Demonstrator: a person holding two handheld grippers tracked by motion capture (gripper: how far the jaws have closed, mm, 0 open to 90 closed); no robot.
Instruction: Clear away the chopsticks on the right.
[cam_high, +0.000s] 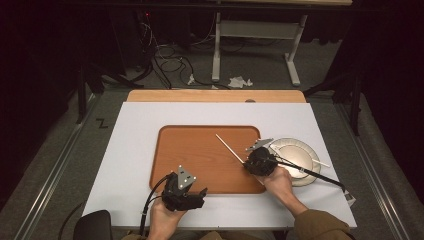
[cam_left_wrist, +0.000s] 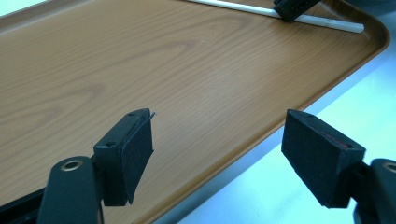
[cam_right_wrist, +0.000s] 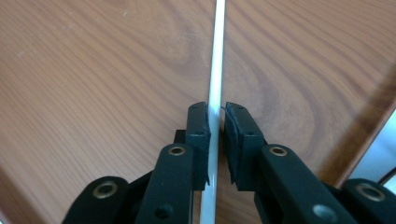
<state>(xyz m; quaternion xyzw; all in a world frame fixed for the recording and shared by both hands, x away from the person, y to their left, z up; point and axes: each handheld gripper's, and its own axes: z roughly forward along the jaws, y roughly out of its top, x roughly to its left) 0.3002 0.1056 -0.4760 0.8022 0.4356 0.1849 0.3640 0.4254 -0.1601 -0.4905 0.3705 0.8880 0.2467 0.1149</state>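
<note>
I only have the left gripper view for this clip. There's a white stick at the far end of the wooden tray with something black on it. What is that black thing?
Observer: That's the right gripper. Its own view shows its pads shut on the white stick, one on either side.
Operator: Is there anything off the tray on that side?
Observer: Yes. In the high view a pale round plate sits on the white table top, just right of the tray.
Operator: Is the plate empty?
Observer: No, a second white stick lies across it.
</note>
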